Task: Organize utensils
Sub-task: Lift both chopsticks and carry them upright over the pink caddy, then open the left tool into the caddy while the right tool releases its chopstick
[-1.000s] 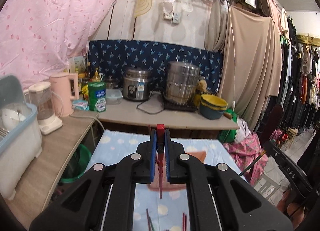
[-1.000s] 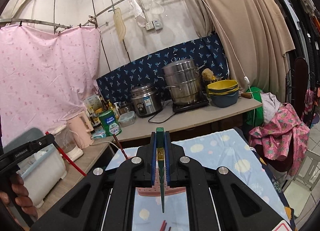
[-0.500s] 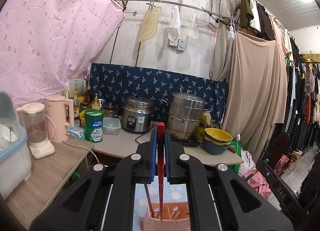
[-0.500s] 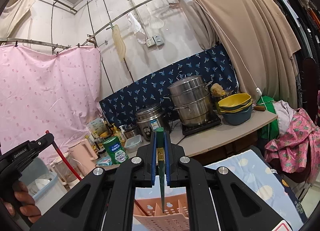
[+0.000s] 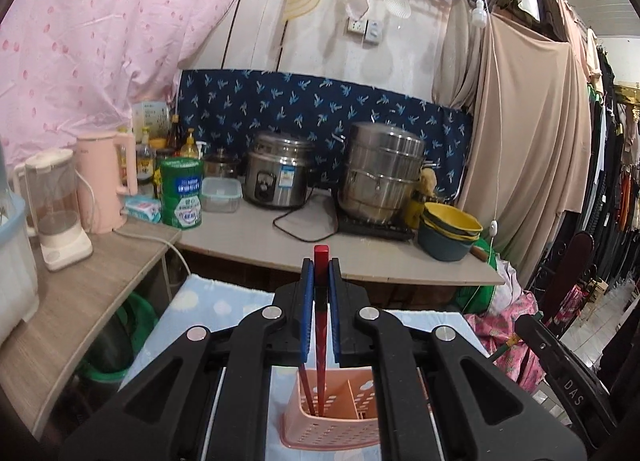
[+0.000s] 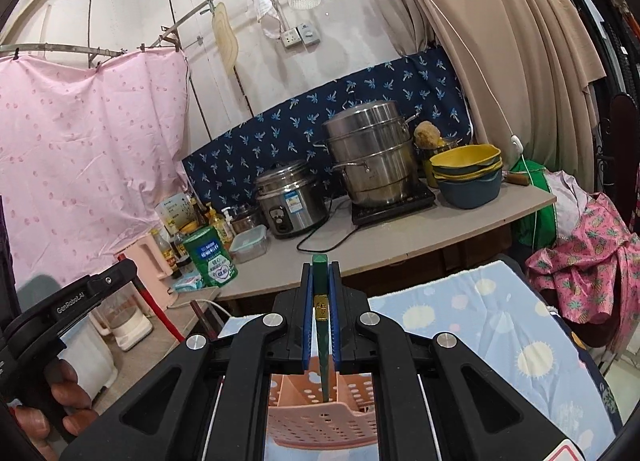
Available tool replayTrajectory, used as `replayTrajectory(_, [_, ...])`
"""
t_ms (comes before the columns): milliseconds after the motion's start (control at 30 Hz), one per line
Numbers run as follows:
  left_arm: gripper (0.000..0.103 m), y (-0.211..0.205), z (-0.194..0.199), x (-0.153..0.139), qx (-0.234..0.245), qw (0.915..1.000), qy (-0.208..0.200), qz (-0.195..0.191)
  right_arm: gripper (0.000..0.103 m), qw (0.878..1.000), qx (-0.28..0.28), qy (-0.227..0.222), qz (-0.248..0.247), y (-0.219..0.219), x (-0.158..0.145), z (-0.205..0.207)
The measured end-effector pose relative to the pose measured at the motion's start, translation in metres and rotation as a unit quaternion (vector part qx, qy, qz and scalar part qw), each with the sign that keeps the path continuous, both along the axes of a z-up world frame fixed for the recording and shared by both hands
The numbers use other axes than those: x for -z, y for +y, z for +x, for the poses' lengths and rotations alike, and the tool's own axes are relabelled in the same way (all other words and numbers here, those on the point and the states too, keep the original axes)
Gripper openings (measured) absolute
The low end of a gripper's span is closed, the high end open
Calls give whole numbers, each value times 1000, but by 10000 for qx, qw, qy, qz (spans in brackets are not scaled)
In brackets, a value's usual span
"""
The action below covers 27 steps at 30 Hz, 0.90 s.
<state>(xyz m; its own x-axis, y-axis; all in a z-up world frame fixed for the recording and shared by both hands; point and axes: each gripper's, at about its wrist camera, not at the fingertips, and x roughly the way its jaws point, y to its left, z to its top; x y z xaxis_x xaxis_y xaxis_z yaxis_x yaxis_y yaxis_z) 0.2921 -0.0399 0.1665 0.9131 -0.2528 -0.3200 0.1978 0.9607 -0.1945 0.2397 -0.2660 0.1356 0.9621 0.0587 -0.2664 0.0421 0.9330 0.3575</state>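
My left gripper (image 5: 321, 275) is shut on a red chopstick (image 5: 320, 325) held upright, its lower end inside a pink perforated utensil basket (image 5: 340, 425). A second red chopstick (image 5: 306, 393) stands in the same basket compartment. My right gripper (image 6: 320, 277) is shut on a green chopstick (image 6: 322, 341) with a gold band, its tip down in the pink basket (image 6: 320, 421). The left gripper's handle (image 6: 68, 305) and the red chopstick (image 6: 154, 307) show at left in the right wrist view.
The basket stands on a blue table cloth with pale dots (image 6: 500, 321). Behind is a counter (image 5: 280, 237) with a rice cooker (image 5: 278, 177), a steel steamer pot (image 5: 380, 173), stacked bowls (image 5: 450, 233), a green tin (image 5: 181, 193), a pink kettle (image 5: 104, 181) and a blender (image 5: 56, 213).
Both grippers have tilted down and lowered. The chopstick tips now reach into the pink basket, which sits closer below both grippers.
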Motion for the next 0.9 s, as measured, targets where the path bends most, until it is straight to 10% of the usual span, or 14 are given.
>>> replayTrajectory(367, [8, -2, -10, 28, 179, 9991, 383, 58, 7, 9995, -90, 291, -75, 11, 22, -6])
replayTrajectory(633, [48, -1, -26, 30, 133, 9989, 445, 71, 14, 9995, -54, 286, -77, 13, 25, -23])
replayTrajectory(900, [50, -2, -45, 36, 162, 9981, 552, 239, 19, 9995, -121, 301, 17, 17, 28, -47])
